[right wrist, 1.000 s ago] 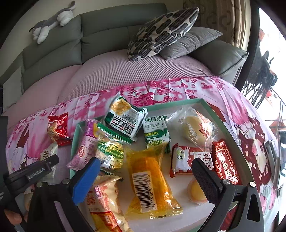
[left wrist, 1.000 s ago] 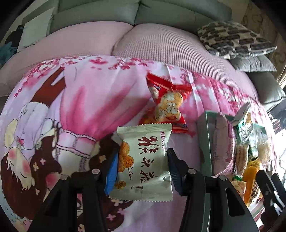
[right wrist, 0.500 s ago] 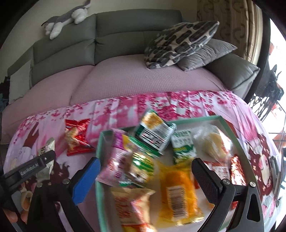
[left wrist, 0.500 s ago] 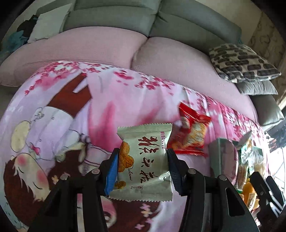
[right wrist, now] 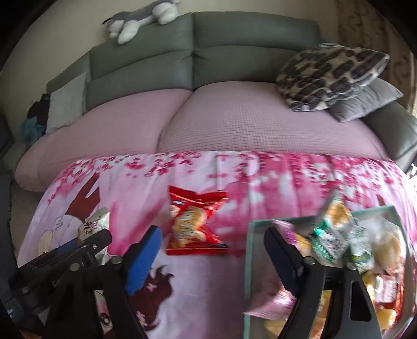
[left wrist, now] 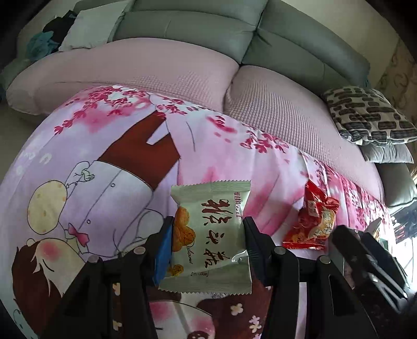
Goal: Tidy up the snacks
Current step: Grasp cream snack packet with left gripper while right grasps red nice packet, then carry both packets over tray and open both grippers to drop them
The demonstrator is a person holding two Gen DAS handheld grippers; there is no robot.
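My left gripper (left wrist: 207, 240) is shut on a pale green snack packet (left wrist: 211, 234) with dark Chinese characters, held above the pink cartoon tablecloth (left wrist: 104, 161). The packet (right wrist: 95, 224) and the left gripper (right wrist: 78, 247) also show at the left of the right wrist view. A red snack packet (right wrist: 195, 224) lies flat on the cloth; it also shows in the left wrist view (left wrist: 312, 221). My right gripper (right wrist: 211, 250) is open and empty, just in front of the red packet. A teal tray (right wrist: 250, 260) full of several snacks sits at the right.
A pink-covered grey sofa (right wrist: 234, 117) runs behind the table, with patterned and grey cushions (right wrist: 331, 75) at the right and a plush toy (right wrist: 140, 18) on its back. The right gripper's body (left wrist: 365, 258) shows at the right of the left wrist view.
Both grippers have swung left. The tray has slid to the right edge of the right wrist view and the red packet now sits between the right fingers. The left gripper still holds the green packet.
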